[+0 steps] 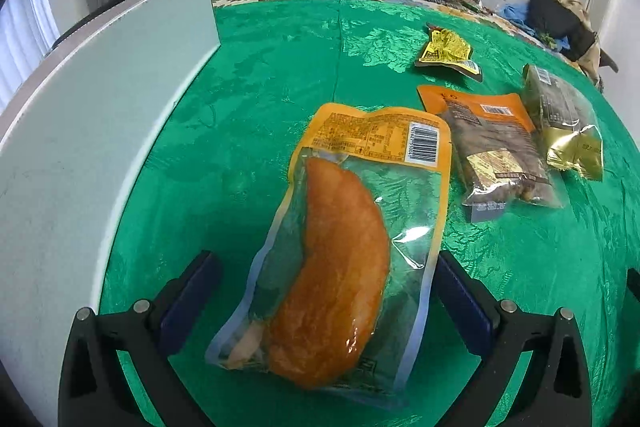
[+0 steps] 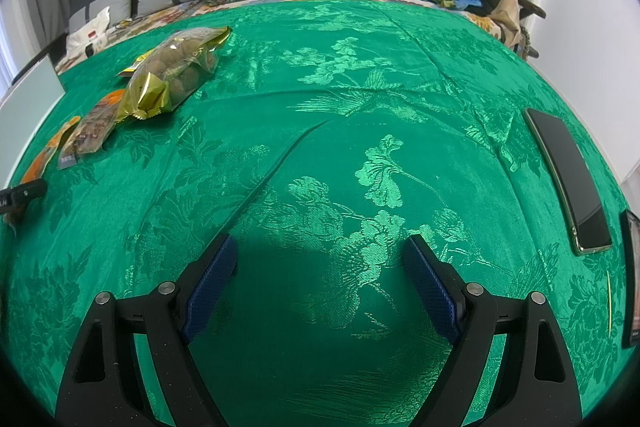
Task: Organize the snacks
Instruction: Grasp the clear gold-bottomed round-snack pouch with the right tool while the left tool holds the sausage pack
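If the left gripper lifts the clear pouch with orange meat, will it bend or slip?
The vacuum pouch probably droops at its flat printed end, since only the meat piece looks firm. Its glossy film may slip between the left gripper pads.

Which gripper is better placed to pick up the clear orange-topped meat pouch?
Left gripper: its open jaws straddle the clear orange-topped meat pouch. Right gripper hovers over bare green tablecloth.

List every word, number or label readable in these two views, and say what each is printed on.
None can be read for certain.
Clear vacuum pouch with orange meat: barcode digits and orange label text, too small.
Small yellow packet: black print, blurred.
Brown snack pack with orange top: label blurred.
Gold foil bag: characters unreadable.
Black left gripper body: white letters cut off at the frame edge.
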`<state>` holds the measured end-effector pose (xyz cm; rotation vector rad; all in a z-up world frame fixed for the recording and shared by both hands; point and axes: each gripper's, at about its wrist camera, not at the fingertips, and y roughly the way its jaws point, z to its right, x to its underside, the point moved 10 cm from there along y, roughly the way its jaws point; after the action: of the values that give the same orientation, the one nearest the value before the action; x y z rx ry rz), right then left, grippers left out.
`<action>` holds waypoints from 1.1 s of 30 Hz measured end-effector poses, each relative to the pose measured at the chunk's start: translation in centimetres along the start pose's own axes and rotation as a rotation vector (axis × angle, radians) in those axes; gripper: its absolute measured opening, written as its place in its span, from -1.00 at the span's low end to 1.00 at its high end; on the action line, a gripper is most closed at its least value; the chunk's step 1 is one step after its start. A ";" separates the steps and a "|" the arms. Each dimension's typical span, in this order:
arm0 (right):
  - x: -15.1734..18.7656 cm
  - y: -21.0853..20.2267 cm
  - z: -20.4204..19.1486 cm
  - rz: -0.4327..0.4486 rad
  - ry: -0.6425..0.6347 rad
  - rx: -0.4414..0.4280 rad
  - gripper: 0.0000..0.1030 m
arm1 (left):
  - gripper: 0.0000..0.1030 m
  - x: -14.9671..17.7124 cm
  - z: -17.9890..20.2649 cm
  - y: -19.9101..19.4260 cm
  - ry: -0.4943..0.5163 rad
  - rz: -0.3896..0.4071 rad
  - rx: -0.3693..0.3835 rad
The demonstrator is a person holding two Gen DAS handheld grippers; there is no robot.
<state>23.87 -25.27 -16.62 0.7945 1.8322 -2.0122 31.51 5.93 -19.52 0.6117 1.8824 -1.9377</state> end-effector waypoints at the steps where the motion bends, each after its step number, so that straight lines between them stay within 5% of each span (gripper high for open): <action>1: 0.0 0.0 0.0 0.000 0.000 0.000 0.71 | 1.00 0.0 0.0 0.0 -0.004 0.005 -0.001; 8: -0.8 0.4 -0.1 -0.039 0.036 -0.014 0.70 | 1.00 -0.2 -0.1 0.0 -0.029 0.030 -0.019; 12: -5.8 -0.5 -3.4 -0.025 0.233 -0.235 0.70 | 1.00 -0.1 -0.1 0.0 -0.030 0.030 -0.020; 14: -9.8 -0.3 -7.2 -0.025 0.232 -0.304 0.68 | 1.00 -0.1 -0.1 0.0 -0.030 0.030 -0.020; 18: -13.5 3.8 -12.8 -0.158 0.119 -0.182 0.68 | 1.00 -0.1 -0.1 0.0 -0.030 0.030 -0.020; 23: -11.6 8.9 -14.2 -0.346 0.132 -0.108 0.68 | 1.00 -0.1 0.0 0.0 -0.030 0.030 -0.020; 26: -12.5 7.9 -13.0 -0.229 0.195 -0.209 0.51 | 1.00 -0.1 0.0 -0.1 -0.031 0.030 -0.021; 27: -12.7 7.1 -12.5 -0.187 0.174 -0.227 0.07 | 1.00 -0.1 0.0 -0.1 -0.031 0.030 -0.021; 33: -10.1 4.1 -8.8 -0.138 0.120 -0.299 -0.06 | 1.00 -0.1 0.0 0.0 -0.031 0.030 -0.021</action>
<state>35.98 -18.59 -14.34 0.7310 2.2440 -1.7382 31.54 5.96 -19.44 0.5968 1.8619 -1.8953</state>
